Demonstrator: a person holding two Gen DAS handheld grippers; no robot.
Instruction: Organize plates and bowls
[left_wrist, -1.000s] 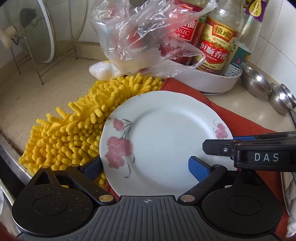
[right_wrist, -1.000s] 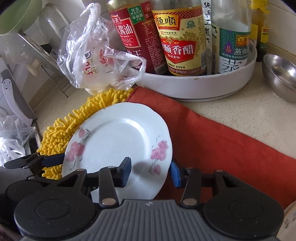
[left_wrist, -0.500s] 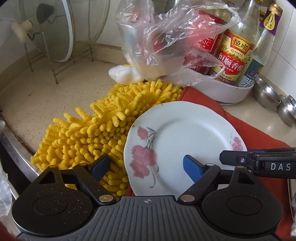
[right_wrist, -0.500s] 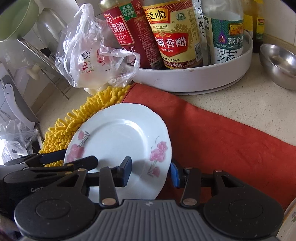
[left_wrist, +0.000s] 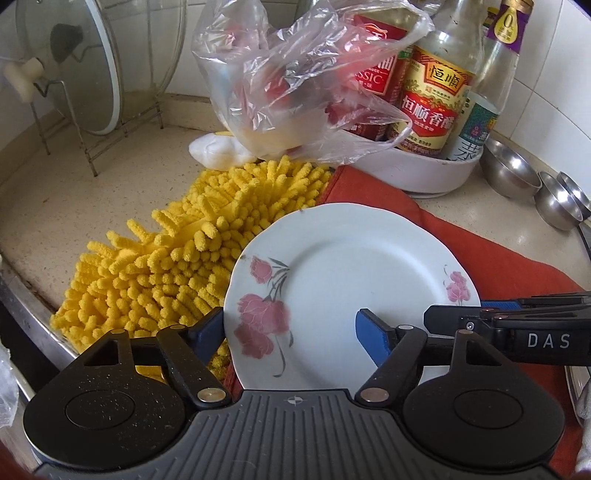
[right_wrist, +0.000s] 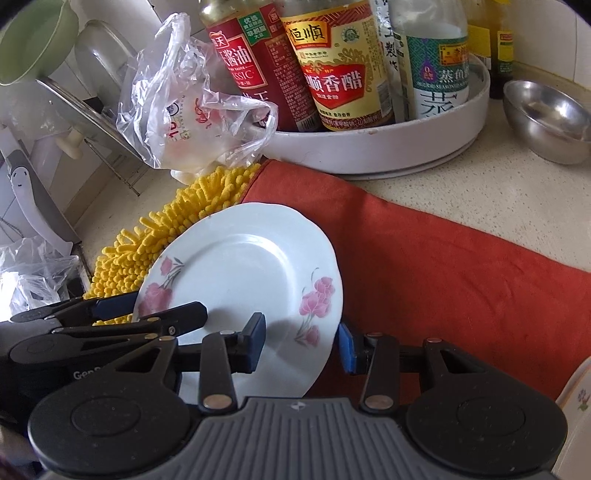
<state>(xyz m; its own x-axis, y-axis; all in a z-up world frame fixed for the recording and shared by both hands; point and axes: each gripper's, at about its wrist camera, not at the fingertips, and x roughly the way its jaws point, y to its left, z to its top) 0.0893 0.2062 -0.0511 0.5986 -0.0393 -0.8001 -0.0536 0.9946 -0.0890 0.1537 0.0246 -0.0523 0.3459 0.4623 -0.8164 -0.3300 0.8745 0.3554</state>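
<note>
From the left wrist, the left gripper (left_wrist: 291, 332) straddles the near-left rim of the flowered plate (left_wrist: 351, 280). Its jaws have just been closing with that rim between them, one pad under the edge and one over the face, though whether they press yet I cannot tell. The plate lies straight ahead, partly on the yellow mop head (left_wrist: 177, 266) and partly on the red cloth (left_wrist: 498, 258). From the right wrist, the right gripper (right_wrist: 301, 341) has the plate's (right_wrist: 240, 273) right rim between narrowly parted jaws, apparently clamped. Both grippers are at the plate, on opposite sides. The bottle tray (right_wrist: 388, 147), plastic bag (right_wrist: 184, 103) and steel bowl (right_wrist: 546, 118) crowd the far side.
</note>
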